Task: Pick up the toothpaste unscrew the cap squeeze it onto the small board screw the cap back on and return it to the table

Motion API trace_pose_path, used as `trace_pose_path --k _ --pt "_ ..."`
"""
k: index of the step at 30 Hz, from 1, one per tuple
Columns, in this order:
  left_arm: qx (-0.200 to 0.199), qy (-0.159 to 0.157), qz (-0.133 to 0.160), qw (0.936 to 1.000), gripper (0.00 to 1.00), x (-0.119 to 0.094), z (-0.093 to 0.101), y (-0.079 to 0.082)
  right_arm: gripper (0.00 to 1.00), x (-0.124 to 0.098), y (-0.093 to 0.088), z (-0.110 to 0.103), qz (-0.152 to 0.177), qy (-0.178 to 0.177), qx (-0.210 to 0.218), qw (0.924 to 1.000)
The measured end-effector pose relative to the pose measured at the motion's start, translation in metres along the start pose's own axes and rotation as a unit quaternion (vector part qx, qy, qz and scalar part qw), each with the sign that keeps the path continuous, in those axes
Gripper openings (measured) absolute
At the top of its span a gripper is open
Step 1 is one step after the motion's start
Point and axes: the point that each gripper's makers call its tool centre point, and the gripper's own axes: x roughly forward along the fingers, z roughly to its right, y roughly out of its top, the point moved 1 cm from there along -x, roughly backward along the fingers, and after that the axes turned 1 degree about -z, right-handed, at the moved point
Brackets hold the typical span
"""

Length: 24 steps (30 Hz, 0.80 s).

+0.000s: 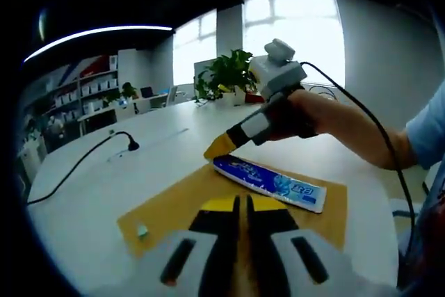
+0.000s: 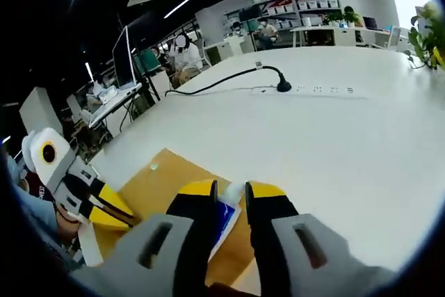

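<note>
White table [image 1: 104, 186] w/ tan board [image 1: 174, 206] on it; toothpaste tube [image 1: 271, 183] lies flat on board. Right claw [image 2: 231, 193] pinches tube's cap end. Left claw [image 1: 240, 203] pressed together, near the tube.

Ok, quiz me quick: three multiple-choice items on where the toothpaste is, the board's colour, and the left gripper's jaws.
1. The toothpaste tube lies:
A. on the board
B. on the bare table
C. lifted in the air

2. The small board is:
A. white
B. yellow-brown
C. blue

3. The left gripper is:
A. wide open
B. shut, empty
C. clamping the tube

Answers:
1 A: the tube rests flat on the board, the right gripper at its end.
2 B: tan against the white table.
3 B: jaws together, nothing between.
</note>
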Motion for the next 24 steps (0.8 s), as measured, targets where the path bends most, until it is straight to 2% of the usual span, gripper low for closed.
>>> trace_pose_path --k 4,5,6,8,9,11,13,14,15,17,20,23,24 --pt "-0.003 0.001 0.000 1.0000 0.04 0.000 -0.002 -0.001 0.17 0.001 0.002 0.001 0.005 0.001 -0.006 1.0000" --pt "0.000 0.001 0.000 1.0000 0.04 -0.001 -0.004 0.000 0.17 0.000 0.016 0.000 0.049 0.002 -0.009 0.9987" --pt "0.006 0.006 0.000 1.0000 0.04 -0.005 -0.008 0.001 0.17 -0.003 0.021 -0.002 0.067 0.006 -0.026 0.9974" --pt "0.009 0.044 0.017 0.9989 0.04 -0.015 -0.028 0.009 0.17 -0.018 0.044 -0.008 0.140 0.015 -0.055 0.9885" --pt "-0.002 0.063 0.025 0.9977 0.04 -0.021 -0.039 0.011 0.17 -0.029 0.052 -0.007 0.168 0.000 -0.071 0.9833" --pt "-0.039 0.079 0.043 0.9952 0.03 -0.031 -0.054 0.013 0.17 -0.038 0.054 -0.005 0.177 -0.029 -0.121 0.9762" --pt "-0.081 0.061 0.052 0.9935 0.00 -0.037 -0.057 0.013 0.17 -0.045 0.054 -0.007 0.195 -0.052 -0.163 0.9658" --pt "-0.104 0.060 0.059 0.9910 0.00 -0.040 -0.060 0.015 0.17 -0.047 0.051 -0.010 0.199 -0.058 -0.176 0.9622" --pt "-0.110 0.071 0.090 0.9873 0.00 -0.047 -0.067 0.023 0.17 -0.049 0.048 -0.012 0.201 -0.061 -0.178 0.9613" --pt "-0.109 0.096 0.115 0.9827 0.00 -0.058 -0.078 0.030 0.17 -0.053 0.042 -0.017 0.200 -0.058 -0.176 0.9621" --pt "-0.093 0.150 0.146 0.9735 0.01 -0.075 -0.096 0.038 0.19 -0.064 0.041 -0.018 0.214 -0.054 -0.159 0.9623" --pt "-0.083 0.199 0.177 0.9604 0.03 -0.094 -0.110 0.046 0.20 -0.079 0.040 -0.008 0.228 -0.086 -0.146 0.9588" --pt "-0.084 0.214 0.185 0.9555 0.03 -0.102 -0.115 0.047 0.20 -0.085 0.043 -0.002 0.244 -0.099 -0.147 0.9534"
